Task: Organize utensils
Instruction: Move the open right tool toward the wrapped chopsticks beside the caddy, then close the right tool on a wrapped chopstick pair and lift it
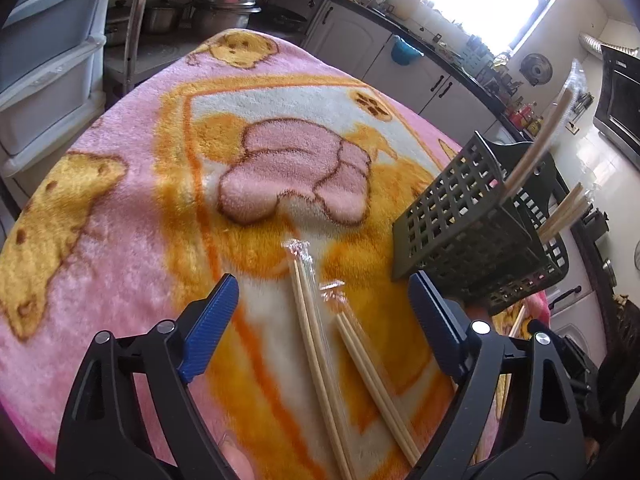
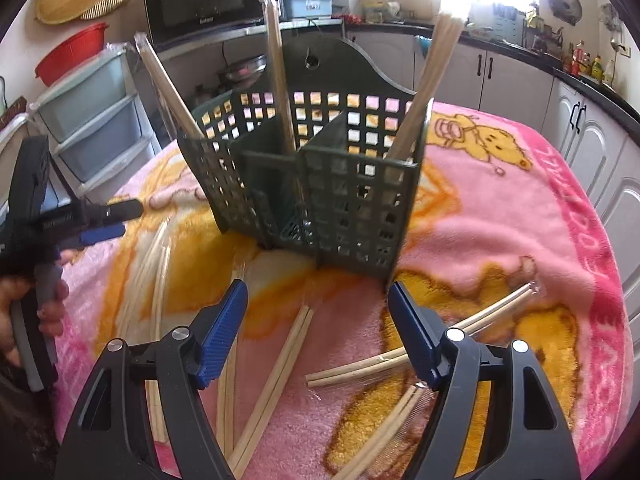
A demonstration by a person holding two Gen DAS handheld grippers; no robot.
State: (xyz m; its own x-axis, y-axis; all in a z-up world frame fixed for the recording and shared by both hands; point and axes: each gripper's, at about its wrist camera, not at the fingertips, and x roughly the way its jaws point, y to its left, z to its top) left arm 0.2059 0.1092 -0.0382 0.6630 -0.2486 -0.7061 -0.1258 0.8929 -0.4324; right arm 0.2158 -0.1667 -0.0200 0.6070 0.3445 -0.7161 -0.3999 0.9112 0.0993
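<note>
The left gripper (image 1: 322,302) is standing with its blue-padded jaws wide apart, nothing pressed between the pads. Two wrapped chopstick pairs are lying on the blanket between those jaws: a longer pair (image 1: 310,332) and a shorter pair (image 1: 370,364) just beside it, both on the near side of the green utensil basket (image 1: 460,216). Neither pair is touching a pad.

The right gripper (image 2: 318,316) is likewise standing spread, its jaws clamping nothing. One wrapped pair (image 2: 280,372) is lying between its jaws, pointing toward the front of the basket (image 2: 320,184). Another pair (image 2: 420,344) is lying crosswise to the right of it, passing behind the right-hand pad. A further pair (image 2: 384,432) is lying nearer the camera, partly hidden by the gripper frame.

The basket is standing upright on the pink and yellow cartoon-bear blanket (image 2: 500,208). Three compartments are each holding a wrapped pair leaning outward: left (image 2: 168,88), middle (image 2: 278,72), right (image 2: 424,92).

To the left of the basket, in the right wrist view, a hand (image 2: 24,312) is holding the left gripper's grey handle. More loose pairs (image 2: 154,264) are lying on the blanket on that side.

Behind the basket, a black microwave (image 2: 200,4) is carrying small front lettering, too blurred to read. Dark pink lettering is running along the blanket border (image 2: 596,240), not legible.
</note>
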